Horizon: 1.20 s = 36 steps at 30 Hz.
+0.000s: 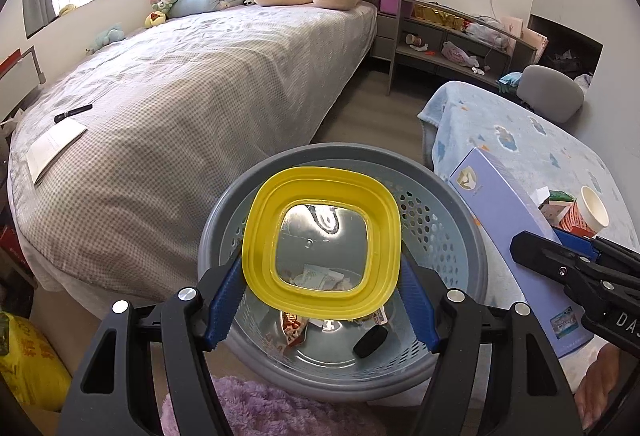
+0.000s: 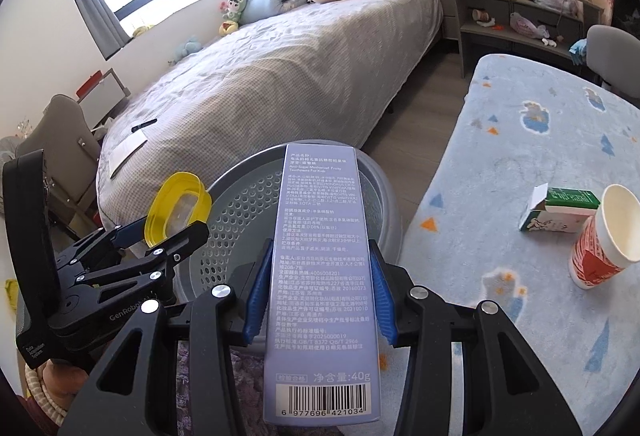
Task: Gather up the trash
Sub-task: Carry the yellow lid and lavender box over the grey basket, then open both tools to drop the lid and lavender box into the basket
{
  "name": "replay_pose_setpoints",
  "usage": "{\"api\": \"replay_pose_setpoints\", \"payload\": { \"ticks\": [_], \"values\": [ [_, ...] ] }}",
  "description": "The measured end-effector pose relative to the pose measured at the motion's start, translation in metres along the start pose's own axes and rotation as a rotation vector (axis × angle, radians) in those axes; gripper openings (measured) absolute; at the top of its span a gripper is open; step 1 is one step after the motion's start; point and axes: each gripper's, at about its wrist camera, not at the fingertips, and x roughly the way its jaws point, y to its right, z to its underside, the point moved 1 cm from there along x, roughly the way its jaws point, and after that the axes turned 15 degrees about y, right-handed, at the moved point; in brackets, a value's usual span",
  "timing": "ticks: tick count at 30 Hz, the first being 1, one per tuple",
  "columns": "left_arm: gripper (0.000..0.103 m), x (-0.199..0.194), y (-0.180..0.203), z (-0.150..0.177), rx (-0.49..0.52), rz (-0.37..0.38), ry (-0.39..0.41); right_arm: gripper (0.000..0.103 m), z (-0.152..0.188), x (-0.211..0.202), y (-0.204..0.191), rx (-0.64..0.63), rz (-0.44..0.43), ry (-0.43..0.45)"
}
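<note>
The left gripper point(image 1: 320, 300) is standing partly open, and its blue pads point(image 1: 224, 300) are pressing on the two sides of a yellow plastic container point(image 1: 322, 242). The container is tilted, so that its open mouth is facing back toward the camera and its clear bottom is showing. Directly under and ahead of this gripper a grey perforated basket point(image 1: 452, 236) is standing on the floor. Some wrappers point(image 1: 292, 330) and a small black object point(image 1: 370, 342) are lying on the bottom of the basket, below the held container.

The right gripper point(image 2: 320, 300) is more narrowly set, and its blue pads point(image 2: 256, 292) are clamping a long lilac toothpaste box point(image 2: 322, 276) by its two long sides. The box is pointing forward, and its far end is reaching over the rim of the basket point(image 2: 232, 232). In the right wrist view, the left gripper point(image 2: 160, 232) with the yellow container point(image 2: 176, 207) is showing to the left of the box, beside the basket.

To the right of the right gripper, on the blue blanket point(image 2: 520, 139), a paper cup point(image 2: 600, 240) is standing upright, and a small green and white carton point(image 2: 560, 211) is lying just beside it. Both are well apart from the pads.
</note>
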Motion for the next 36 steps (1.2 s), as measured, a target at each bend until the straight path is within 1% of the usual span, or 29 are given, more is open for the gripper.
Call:
{"api": "replay_pose_setpoints", "payload": {
  "ticks": [8,17,27,30,31,32,33,36],
  "values": [
    [0.068,0.020,-0.011,0.002,-0.007,-0.016,-0.027,0.044,0.000,0.027,-0.007,-0.007,-0.019,-0.036],
    [0.068,0.031,-0.016,0.007,-0.016,-0.019,-0.040,0.044,0.001,0.044,-0.014,-0.013,-0.020,-0.068],
    [0.068,0.029,-0.014,0.005,-0.002,-0.029,-0.035,0.044,-0.002,0.046,-0.017,-0.014,-0.022,-0.064],
    [0.070,0.028,-0.014,0.004,-0.002,-0.036,-0.038,0.045,-0.004,0.045,-0.016,-0.006,-0.036,-0.062],
    [0.072,0.028,-0.015,0.003,-0.002,-0.036,-0.040,0.050,-0.004,0.043,-0.015,-0.004,-0.036,-0.054],
    [0.076,0.027,-0.015,0.003,-0.001,-0.040,-0.039,0.052,-0.005,0.042,-0.015,0.000,-0.040,-0.048],
    [0.079,0.026,-0.016,0.003,0.000,-0.048,-0.035,0.057,-0.006,0.040,-0.015,0.003,-0.043,-0.041],
    [0.080,0.024,-0.021,0.002,-0.008,-0.060,-0.034,0.058,-0.008,0.036,-0.015,0.002,-0.040,-0.028]
  ]
}}
